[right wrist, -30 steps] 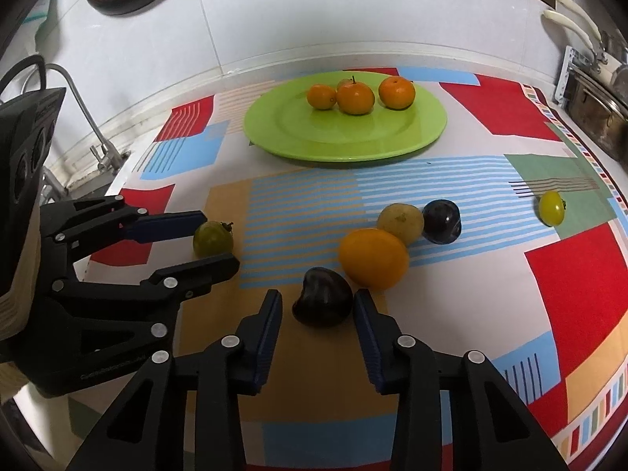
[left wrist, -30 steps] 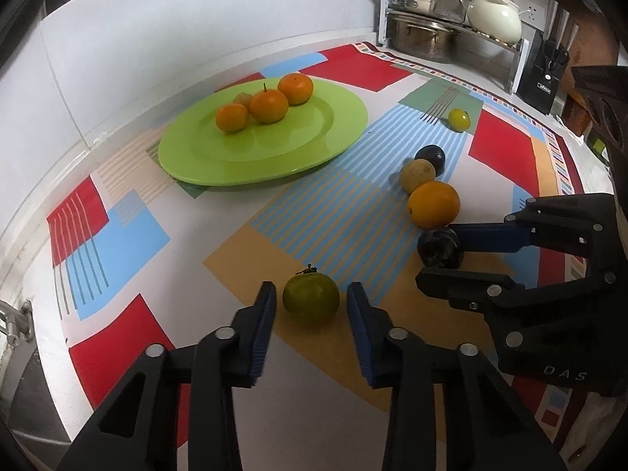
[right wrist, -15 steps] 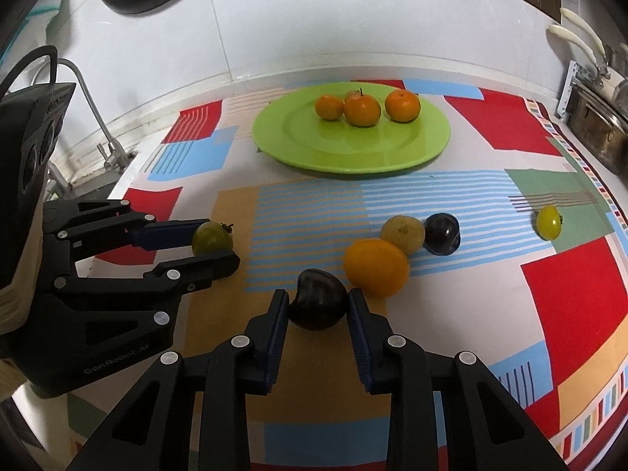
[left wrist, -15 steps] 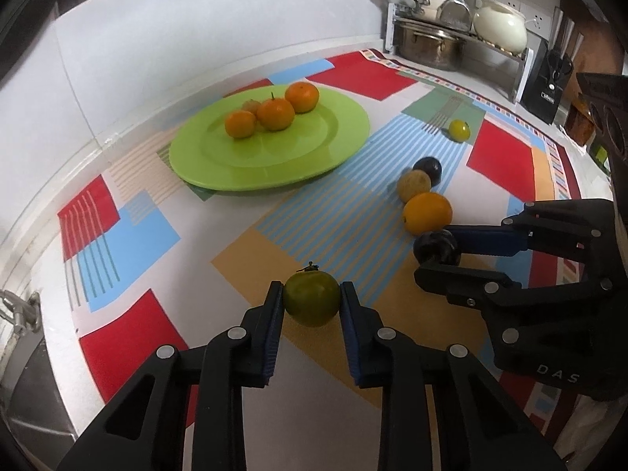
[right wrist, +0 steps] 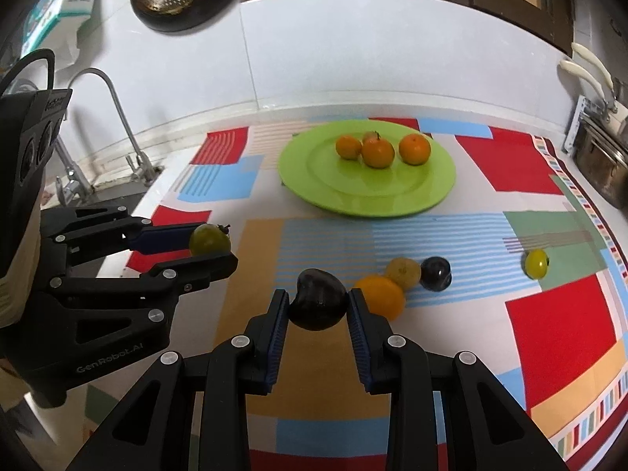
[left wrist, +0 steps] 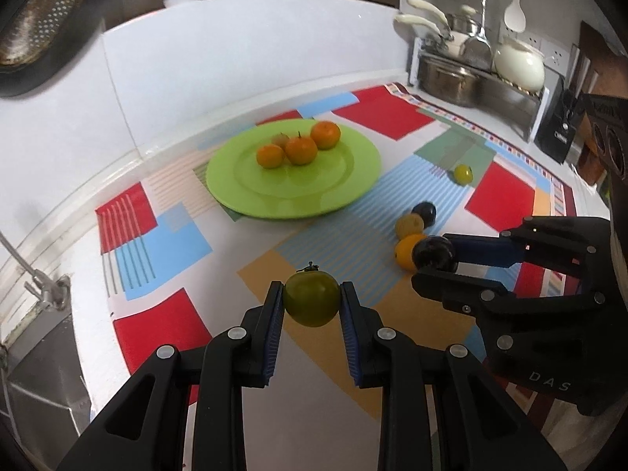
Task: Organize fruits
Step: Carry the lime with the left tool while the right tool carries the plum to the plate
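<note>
My left gripper (left wrist: 312, 301) is shut on a green tomato (left wrist: 312, 303) and holds it above the mat; the right wrist view shows that green tomato (right wrist: 209, 239) at the left. My right gripper (right wrist: 318, 306) is shut on a dark plum (right wrist: 318, 305), also lifted; the same dark plum (left wrist: 433, 253) shows at the right in the left wrist view. A green plate (left wrist: 353, 180) at the back carries several small oranges (left wrist: 300, 150). On the mat lie an orange (right wrist: 382, 297), a brownish fruit (right wrist: 403, 272), a second dark plum (right wrist: 435, 273) and a small yellow-green tomato (right wrist: 535, 263).
A colourful patterned mat (right wrist: 530, 172) covers the counter. A sink and tap (right wrist: 117, 117) lie at the left edge. A rack with a steel pot (left wrist: 451, 78) and a white pot (left wrist: 520, 64) stands at the back right, with a knife block (left wrist: 557, 133) beside it.
Both grippers closed on their fruit, the left on the green tomato and the right on the dark plum, then rose with them off the mat.
</note>
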The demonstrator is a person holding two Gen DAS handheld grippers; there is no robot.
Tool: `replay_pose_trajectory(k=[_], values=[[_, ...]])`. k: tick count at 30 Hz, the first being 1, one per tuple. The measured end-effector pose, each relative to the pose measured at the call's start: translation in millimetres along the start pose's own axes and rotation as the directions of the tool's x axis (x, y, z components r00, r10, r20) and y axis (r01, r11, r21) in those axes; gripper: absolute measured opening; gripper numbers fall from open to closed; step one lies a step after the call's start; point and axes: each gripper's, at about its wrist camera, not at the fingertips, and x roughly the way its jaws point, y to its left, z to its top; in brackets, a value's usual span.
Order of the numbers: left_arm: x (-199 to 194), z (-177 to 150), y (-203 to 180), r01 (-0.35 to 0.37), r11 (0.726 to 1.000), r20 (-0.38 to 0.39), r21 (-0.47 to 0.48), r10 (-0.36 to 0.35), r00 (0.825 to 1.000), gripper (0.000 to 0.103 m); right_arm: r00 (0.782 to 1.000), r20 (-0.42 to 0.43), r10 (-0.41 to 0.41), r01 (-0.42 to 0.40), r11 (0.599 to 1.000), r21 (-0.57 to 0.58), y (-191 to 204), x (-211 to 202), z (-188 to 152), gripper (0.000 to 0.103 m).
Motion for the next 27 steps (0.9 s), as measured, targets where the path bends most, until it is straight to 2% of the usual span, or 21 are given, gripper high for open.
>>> replay_pose_trajectory(k=[14, 27], values=[[-27, 19, -11, -0.084, 0.991, 0.083, -0.105, 0.093, 0.992, 0.028, 0.996, 0.064, 0.059, -0.056, 0.997, -0.046, -15, -23, 28, 0.032], [-36, 50, -27, -0.172, 0.964, 0.134, -0.204, 0.201, 0.970, 0.028, 0.987, 0.108, 0.117, -0.104, 0.987, -0.122, -40, -34, 56, 0.032]])
